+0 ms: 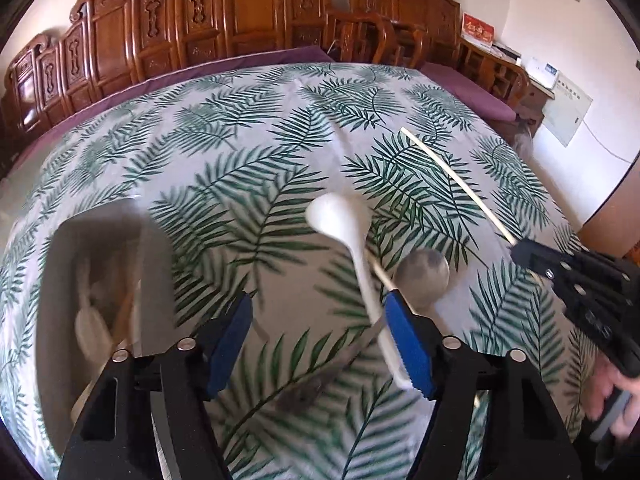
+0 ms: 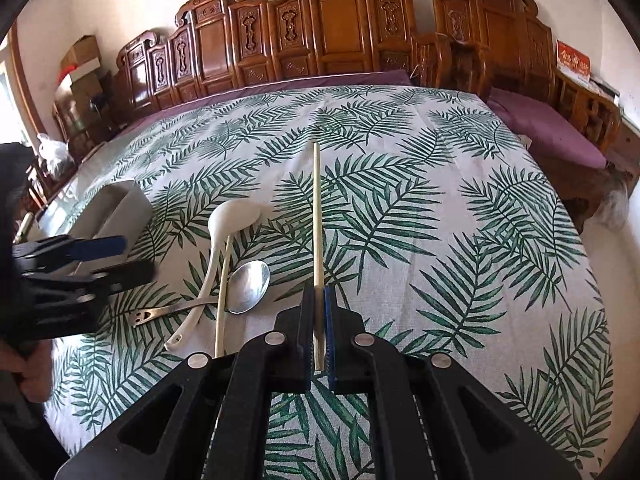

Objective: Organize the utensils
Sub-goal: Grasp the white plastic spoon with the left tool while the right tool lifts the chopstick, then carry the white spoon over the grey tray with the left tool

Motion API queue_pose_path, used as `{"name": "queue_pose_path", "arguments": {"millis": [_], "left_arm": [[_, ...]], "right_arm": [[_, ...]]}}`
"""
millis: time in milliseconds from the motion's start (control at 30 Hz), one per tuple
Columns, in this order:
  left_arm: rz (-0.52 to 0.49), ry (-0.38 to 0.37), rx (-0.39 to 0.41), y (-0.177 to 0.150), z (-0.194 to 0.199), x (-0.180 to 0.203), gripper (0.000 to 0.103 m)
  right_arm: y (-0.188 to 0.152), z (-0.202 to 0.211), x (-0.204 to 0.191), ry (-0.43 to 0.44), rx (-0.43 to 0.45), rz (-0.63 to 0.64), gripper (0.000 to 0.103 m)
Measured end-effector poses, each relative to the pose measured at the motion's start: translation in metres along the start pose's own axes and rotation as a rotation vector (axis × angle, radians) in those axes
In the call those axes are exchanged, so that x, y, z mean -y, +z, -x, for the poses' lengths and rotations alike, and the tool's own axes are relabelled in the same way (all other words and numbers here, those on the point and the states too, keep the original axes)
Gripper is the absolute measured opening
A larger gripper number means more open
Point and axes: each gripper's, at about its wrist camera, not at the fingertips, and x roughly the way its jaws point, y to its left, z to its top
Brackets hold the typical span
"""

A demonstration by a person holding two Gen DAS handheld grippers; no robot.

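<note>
Left wrist view: the left gripper (image 1: 320, 340) fills the bottom of the frame with its jaws spread wide and nothing between the blue pads (image 1: 230, 344). Behind the gap, in the middle of the frame, a white ceramic spoon (image 1: 352, 256) lies on the palm-leaf tablecloth (image 1: 248, 128) that covers the counter, its bowl toward the upper left. A stainless steel spoon (image 1: 424, 276) lies just to its right, its handle running down-left under the white spoon. A loose chopstick (image 1: 382, 272) shows only as a short pale piece between the two spoons. At lower left stands a grey utensil holder (image 1: 108, 280), blurred, with pale utensils inside. At the right edge the right gripper (image 1: 532, 256) pinches a held chopstick (image 1: 452, 178), which slants up-left above the cloth. Carved wooden chairs (image 1: 240, 20) line the top of the frame.

Right wrist view: the right gripper (image 2: 319, 320) sits at bottom centre, jaws pressed together on the held chopstick (image 2: 317, 216), which points straight up the frame over the tablecloth (image 2: 460, 220). Left of centre lie the white ceramic spoon (image 2: 224, 236), the loose chopstick (image 2: 223, 288) touching it, and the stainless steel spoon (image 2: 248, 286) with a smiley-face cutout at its handle end. The grey utensil holder (image 2: 124, 208) stands at middle left, and the left gripper (image 2: 112, 256) reaches in from the left edge just in front of it, jaws apart. Carved wooden chairs (image 2: 332, 40) and a purple cushion (image 2: 552, 132) fill the top and upper right.
</note>
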Motion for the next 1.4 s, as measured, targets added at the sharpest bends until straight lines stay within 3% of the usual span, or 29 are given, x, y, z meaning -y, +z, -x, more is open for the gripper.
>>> {"name": "queue_pose_path", "arguments": {"millis": [133,200,267,333,700,1400], "left_arm": [[-0.007,-0.002,-0.031,0.011,-0.024,0.011,0.056],[-0.005,-0.014,-0.045,0.014,-0.035,0.014,0.044],[-0.004,-0.014,-0.064,0.017,-0.045,0.018,0.041],[-0.006,-0.012,-0.074,0.018,-0.052,0.019,0.031],[0.031,-0.013,-0.056,0.025,-0.055,0.010,0.004],[-0.040,-0.012,0.127,0.048,0.046,0.015,0.003]], "right_arm": [[0.001,0.006,0.004,0.007,0.013,-0.006,0.006],[0.001,0.007,0.006,0.012,0.015,-0.014,0.006],[0.002,0.007,0.007,0.017,0.015,-0.017,0.006],[0.003,0.008,0.005,0.026,0.020,-0.016,0.006],[0.004,0.007,-0.008,0.049,0.019,0.009,0.006],[0.003,0.014,-0.034,0.078,0.038,0.049,0.006]]}}
